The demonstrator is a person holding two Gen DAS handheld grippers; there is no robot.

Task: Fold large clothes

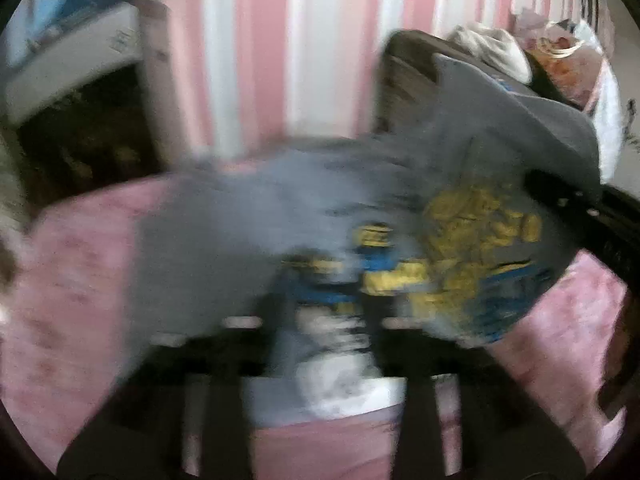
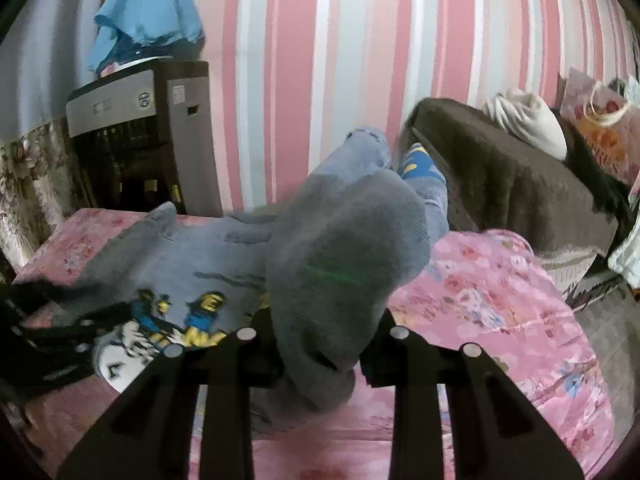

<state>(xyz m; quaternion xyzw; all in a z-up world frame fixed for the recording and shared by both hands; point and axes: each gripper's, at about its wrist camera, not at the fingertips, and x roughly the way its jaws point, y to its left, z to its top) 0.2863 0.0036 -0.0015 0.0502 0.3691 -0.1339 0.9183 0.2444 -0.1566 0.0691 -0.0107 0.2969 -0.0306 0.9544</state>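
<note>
A grey sweatshirt (image 2: 224, 248) with a blue and yellow print (image 2: 200, 312) lies partly on a pink floral bed cover (image 2: 500, 300). My right gripper (image 2: 324, 360) is shut on a thick fold of the grey sweatshirt and lifts it above the bed. My left gripper (image 1: 324, 320) is shut on the sweatshirt's printed edge (image 1: 460, 248); this view is blurred by motion. The left gripper also shows as a dark shape at the left of the right wrist view (image 2: 48, 336). The right gripper shows at the right edge of the left wrist view (image 1: 580, 200).
A pink and white striped wall (image 2: 320, 60) stands behind the bed. A grey appliance (image 2: 136, 136) with a blue cloth (image 2: 148, 16) on top stands at the back left. A brown sofa (image 2: 512, 176) with a white bundle (image 2: 528, 120) and bags is at the right.
</note>
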